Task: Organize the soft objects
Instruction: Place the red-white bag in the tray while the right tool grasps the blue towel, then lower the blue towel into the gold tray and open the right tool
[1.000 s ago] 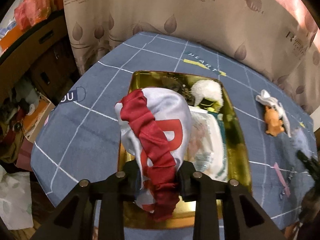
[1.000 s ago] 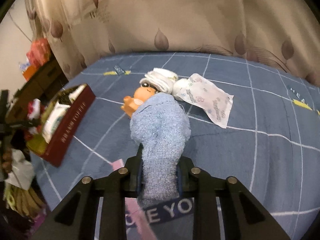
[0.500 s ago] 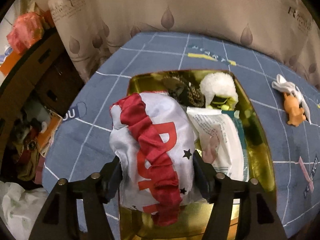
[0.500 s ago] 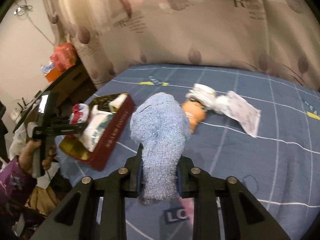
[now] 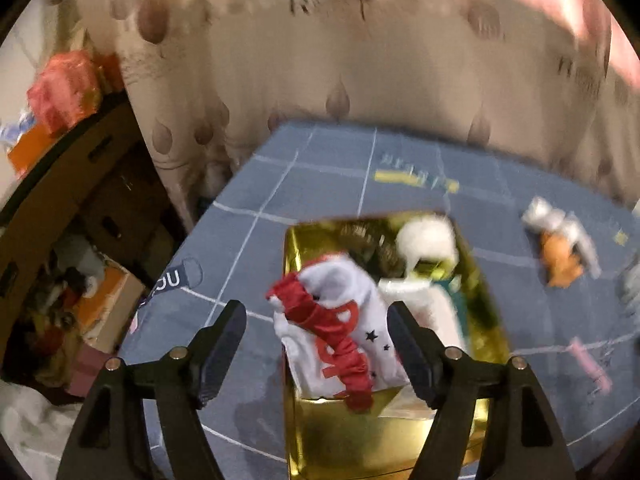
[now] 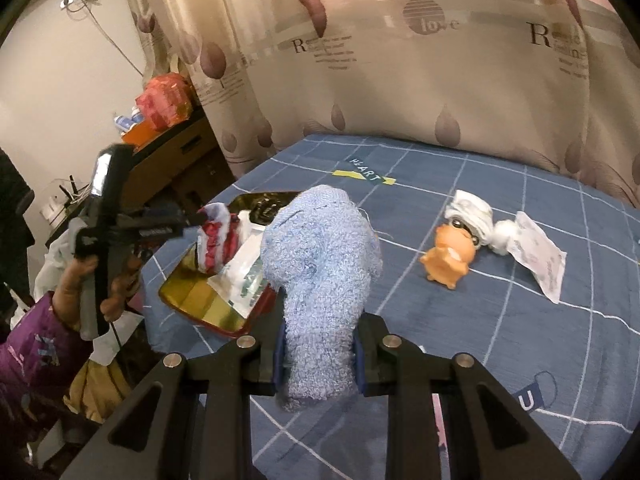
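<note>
Left gripper (image 5: 316, 334), jaws just opened and spread, leaves the white-and-red satin pouch (image 5: 340, 328) inside the gold-lined tray (image 5: 340, 436). Right gripper (image 6: 318, 354) pinches a fluffy blue towel (image 6: 320, 272), best released low over the tray's free corner.

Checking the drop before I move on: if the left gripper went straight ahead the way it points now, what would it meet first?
Probably the white and red fabric pouch lying in the gold tray. It sits between the open left gripper fingers, untouched, though depth is hard to judge.
</note>
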{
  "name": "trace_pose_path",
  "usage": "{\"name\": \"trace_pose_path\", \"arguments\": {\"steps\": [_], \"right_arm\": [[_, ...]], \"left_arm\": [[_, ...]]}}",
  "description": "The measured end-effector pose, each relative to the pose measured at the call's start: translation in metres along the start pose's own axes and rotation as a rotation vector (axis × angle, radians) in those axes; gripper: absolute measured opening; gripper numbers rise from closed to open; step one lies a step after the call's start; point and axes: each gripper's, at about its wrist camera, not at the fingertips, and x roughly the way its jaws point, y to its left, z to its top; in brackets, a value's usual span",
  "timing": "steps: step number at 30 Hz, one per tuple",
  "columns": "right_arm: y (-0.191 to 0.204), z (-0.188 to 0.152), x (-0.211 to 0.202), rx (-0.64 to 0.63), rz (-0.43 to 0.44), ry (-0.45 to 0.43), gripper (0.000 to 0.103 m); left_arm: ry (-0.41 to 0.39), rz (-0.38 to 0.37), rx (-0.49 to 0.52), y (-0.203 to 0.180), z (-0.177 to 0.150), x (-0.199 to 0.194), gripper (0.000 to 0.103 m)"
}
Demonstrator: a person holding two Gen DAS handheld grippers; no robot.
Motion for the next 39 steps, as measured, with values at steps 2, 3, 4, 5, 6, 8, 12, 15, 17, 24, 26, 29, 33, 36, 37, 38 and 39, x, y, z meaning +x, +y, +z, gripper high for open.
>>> {"name": "trace_pose_path", "arguments": {"steps": [2,3,4,5,6,8,12,15,17,24,26,29,33,36,37,38,39], "right_arm": [[0.007,0.004,0.003,-0.001,0.021,0.006,0.024],[0.011,0.006,0.005,-0.002,0.035,0.009,0.024],[0.016,0.009,0.007,-0.007,0.048,0.010,0.024],[0.022,0.012,0.011,-0.018,0.063,0.014,0.024],[0.030,0.015,0.015,-0.032,0.076,0.019,0.024],[0.046,0.020,0.025,-0.051,0.110,0.031,0.024],[0.080,0.026,0.059,-0.095,0.191,0.096,0.024],[0.097,0.029,0.095,-0.087,0.258,0.182,0.024],[0.108,0.029,0.114,-0.094,0.264,0.215,0.024],[0.143,0.017,0.158,-0.121,0.237,0.297,0.024],[0.149,0.013,0.167,-0.137,0.212,0.307,0.024],[0.155,0.010,0.177,-0.152,0.190,0.310,0.024],[0.155,0.009,0.188,-0.151,0.170,0.313,0.025],[0.152,0.009,0.194,-0.150,0.152,0.316,0.025],[0.155,0.010,0.197,-0.149,0.149,0.317,0.025],[0.154,0.010,0.200,-0.150,0.143,0.316,0.025],[0.154,0.010,0.203,-0.153,0.139,0.316,0.025]], "left_arm": [[-0.045,-0.079,-0.089,0.014,-0.002,-0.019,0.075],[-0.078,-0.111,-0.140,0.022,-0.007,-0.032,0.075],[-0.104,-0.117,-0.178,0.027,-0.014,-0.044,0.075],[-0.112,-0.106,-0.197,0.029,-0.017,-0.050,0.075],[-0.117,-0.078,-0.223,0.032,-0.026,-0.059,0.075],[-0.122,0.003,-0.265,0.037,-0.049,-0.073,0.075],[-0.129,0.121,-0.321,0.049,-0.088,-0.087,0.075],[-0.144,0.140,-0.354,0.058,-0.104,-0.092,0.075],[-0.155,0.163,-0.359,0.062,-0.104,-0.092,0.075],[-0.180,0.152,-0.346,0.064,-0.108,-0.095,0.075],[-0.181,0.143,-0.344,0.066,-0.109,-0.095,0.075],[-0.185,0.134,-0.348,0.068,-0.109,-0.095,0.076],[-0.160,0.122,-0.355,0.070,-0.109,-0.089,0.076],[-0.147,0.115,-0.356,0.070,-0.109,-0.086,0.076],[-0.144,0.115,-0.356,0.070,-0.109,-0.086,0.076],[-0.141,0.114,-0.352,0.069,-0.109,-0.085,0.076],[-0.140,0.114,-0.350,0.068,-0.109,-0.084,0.076]]}}
